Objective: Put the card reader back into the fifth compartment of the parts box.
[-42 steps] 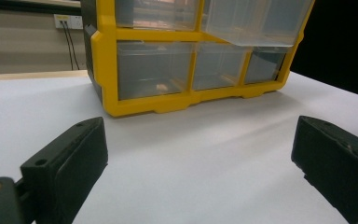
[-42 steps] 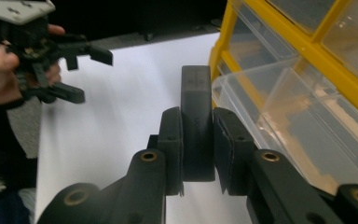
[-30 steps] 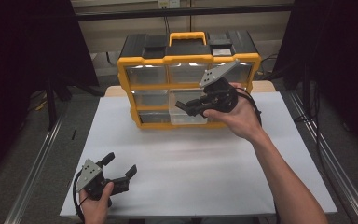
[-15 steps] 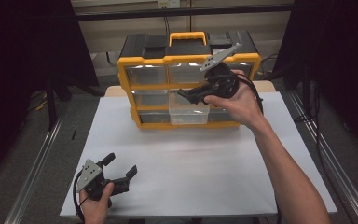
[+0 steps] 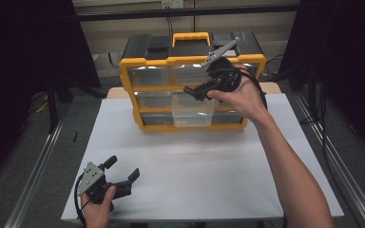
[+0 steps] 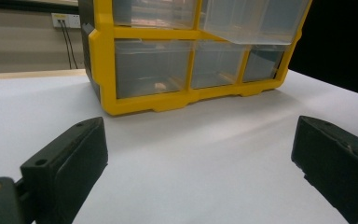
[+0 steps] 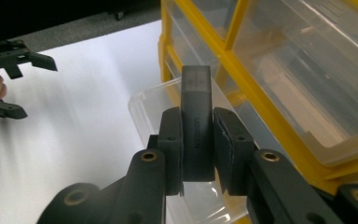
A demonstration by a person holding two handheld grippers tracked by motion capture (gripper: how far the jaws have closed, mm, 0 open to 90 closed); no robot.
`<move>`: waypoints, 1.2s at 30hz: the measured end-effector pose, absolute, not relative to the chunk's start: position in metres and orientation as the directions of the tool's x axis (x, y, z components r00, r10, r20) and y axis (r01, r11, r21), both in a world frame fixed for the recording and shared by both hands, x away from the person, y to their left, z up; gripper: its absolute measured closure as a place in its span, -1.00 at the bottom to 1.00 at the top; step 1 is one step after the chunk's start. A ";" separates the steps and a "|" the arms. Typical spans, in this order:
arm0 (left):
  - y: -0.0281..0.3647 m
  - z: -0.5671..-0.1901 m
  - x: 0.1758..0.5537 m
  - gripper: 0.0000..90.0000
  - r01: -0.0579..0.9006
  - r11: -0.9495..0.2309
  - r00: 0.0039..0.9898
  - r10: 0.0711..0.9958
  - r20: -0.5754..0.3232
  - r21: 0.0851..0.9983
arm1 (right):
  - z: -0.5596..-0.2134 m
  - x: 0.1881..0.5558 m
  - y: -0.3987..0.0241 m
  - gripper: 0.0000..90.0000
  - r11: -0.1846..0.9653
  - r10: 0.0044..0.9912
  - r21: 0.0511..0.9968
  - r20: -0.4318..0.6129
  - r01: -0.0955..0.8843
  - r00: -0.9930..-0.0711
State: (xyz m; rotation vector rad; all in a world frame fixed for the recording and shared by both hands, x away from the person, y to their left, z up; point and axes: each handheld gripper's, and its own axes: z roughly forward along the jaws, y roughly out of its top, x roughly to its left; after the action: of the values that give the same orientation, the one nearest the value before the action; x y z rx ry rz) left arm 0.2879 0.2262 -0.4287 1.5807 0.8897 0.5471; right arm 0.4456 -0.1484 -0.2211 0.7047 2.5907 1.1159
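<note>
Black block (image 7: 196, 122) sat pinched between the right gripper's (image 7: 197, 140) fingers at frame centre, above an open clear drawer (image 5: 191, 113); the left gripper's (image 5: 121, 173) fingers were spread, lower left.

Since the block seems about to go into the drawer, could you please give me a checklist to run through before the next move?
1. Block clamped between right gripper jaws: ok.
2. Drawer pulled out of the cabinet: ok.
3. Block above the open drawer: ok in the right gripper view.
4. Drawer free of contents: cannot tell, walls are clear and partly hidden.
5. Left gripper open, resting on the table, away from the cabinet: ok.
</note>
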 end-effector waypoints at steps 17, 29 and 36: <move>0.226 -0.429 0.288 -0.92 0.244 -0.023 0.598 0.791 -0.132 0.969 | -0.229 0.462 -0.143 0.64 0.645 0.520 0.660 -0.011 0.384 -0.854; 0.226 -0.429 0.288 -0.92 0.244 -0.020 0.598 0.790 -0.134 0.970 | -0.239 0.464 -0.139 0.64 0.687 0.511 0.601 0.001 0.409 -0.859; 0.226 -0.429 0.289 -0.92 0.242 -0.023 0.598 0.791 -0.130 0.970 | -0.248 0.467 -0.139 0.63 0.694 0.517 0.581 0.006 0.424 -0.856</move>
State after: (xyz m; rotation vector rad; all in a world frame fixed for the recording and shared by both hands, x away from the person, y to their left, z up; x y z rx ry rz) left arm 0.2887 0.2258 -0.4286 1.5760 0.8911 0.5467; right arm 0.4668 -0.1391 -0.2481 0.7681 2.7442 0.8821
